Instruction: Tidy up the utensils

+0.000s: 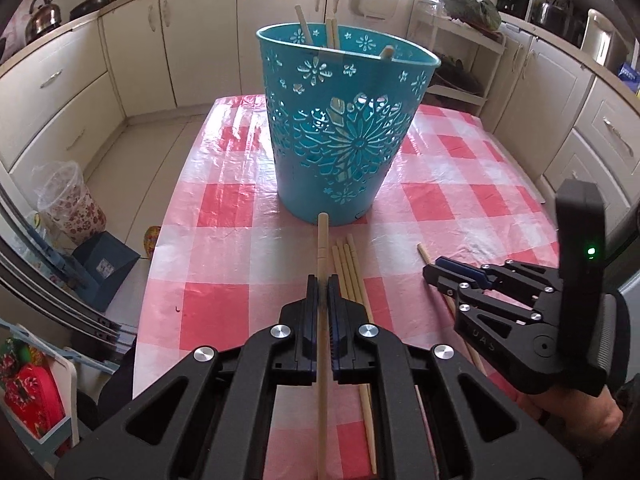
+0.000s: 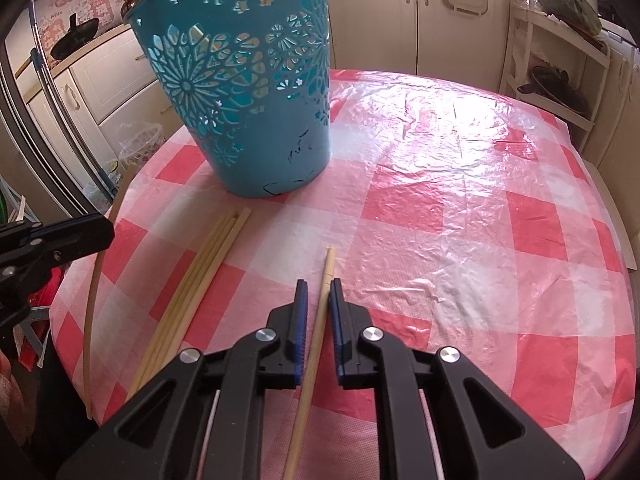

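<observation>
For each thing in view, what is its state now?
Left hand-held gripper: shut on one chopstick.
Right hand-held gripper: shut on a single chopstick.
Teal basket: upright, chopsticks inside.
Loose chopsticks: lying on the tablecloth.

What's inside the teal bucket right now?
Three chopstick ends poke above the rim of the teal bucket, leaning against its far wall. The wall hides the bottom, so any shorter utensils lying there cannot be seen.
</observation>
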The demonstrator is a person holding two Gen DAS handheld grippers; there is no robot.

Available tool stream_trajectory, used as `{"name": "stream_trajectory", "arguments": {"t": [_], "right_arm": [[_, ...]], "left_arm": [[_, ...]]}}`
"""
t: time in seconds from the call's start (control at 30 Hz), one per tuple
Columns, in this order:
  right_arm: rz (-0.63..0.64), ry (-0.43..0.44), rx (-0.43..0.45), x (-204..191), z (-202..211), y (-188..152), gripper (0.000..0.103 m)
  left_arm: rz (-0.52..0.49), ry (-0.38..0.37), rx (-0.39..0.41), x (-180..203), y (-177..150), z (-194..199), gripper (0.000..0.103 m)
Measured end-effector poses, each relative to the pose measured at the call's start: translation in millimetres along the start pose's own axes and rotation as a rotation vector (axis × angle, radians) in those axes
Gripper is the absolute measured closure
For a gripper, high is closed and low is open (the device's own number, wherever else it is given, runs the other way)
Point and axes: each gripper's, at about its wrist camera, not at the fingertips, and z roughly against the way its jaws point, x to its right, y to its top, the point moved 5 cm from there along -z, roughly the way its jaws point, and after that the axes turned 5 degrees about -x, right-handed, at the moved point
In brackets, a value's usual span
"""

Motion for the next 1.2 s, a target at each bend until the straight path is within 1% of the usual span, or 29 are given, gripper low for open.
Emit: {"name": "stream_trajectory", "arguments": {"t": [0.13, 0.3, 0.4, 0.5, 0.6, 0.7, 0.9, 0.93, 1.07, 1.13, 1.2], "right_arm": [[-0.003, 0.012, 0.001, 1, 1, 0, 0.089], [0.0, 0.022, 0.002, 0, 1, -1, 0.085], [-0.002, 0.026, 0.003, 0, 1, -1, 0.085], [-0.008, 0.034, 0.004, 1, 1, -1, 0.085], [-0.016, 0.046, 0.004, 3, 1, 0, 0.085], [-0.026, 0.061, 0.004, 6, 1, 0, 0.085], [-0.035, 0.077, 0.003, 12, 0, 1, 0.085], [-0.036, 0.078, 0.003, 12, 0, 1, 0.085], [-0.039, 0.082, 0.004, 13, 0, 0, 0.085], [-0.041, 0.084, 0.004, 13, 0, 0, 0.085], [-0.043, 0.087, 0.004, 13, 0, 0, 0.085]], "left_arm": [[0.034, -0.095, 0.047, -9, 1, 24, 0.098], [0.066, -0.161, 0.103, -19, 10, 52, 0.098], [0.084, -0.196, 0.143, -23, 21, 71, 0.098], [0.082, -0.219, 0.199, -22, 37, 95, 0.099], [0.059, -0.221, 0.256, -19, 52, 117, 0.099], [0.04, -0.216, 0.286, -14, 62, 131, 0.099], [0.021, -0.214, 0.314, -11, 76, 152, 0.101], [0.016, -0.211, 0.323, -11, 78, 157, 0.103], [-0.001, -0.198, 0.361, -12, 90, 177, 0.103], [-0.009, -0.178, 0.369, -13, 95, 181, 0.103], [-0.013, -0.146, 0.345, -15, 96, 173, 0.103]]}}
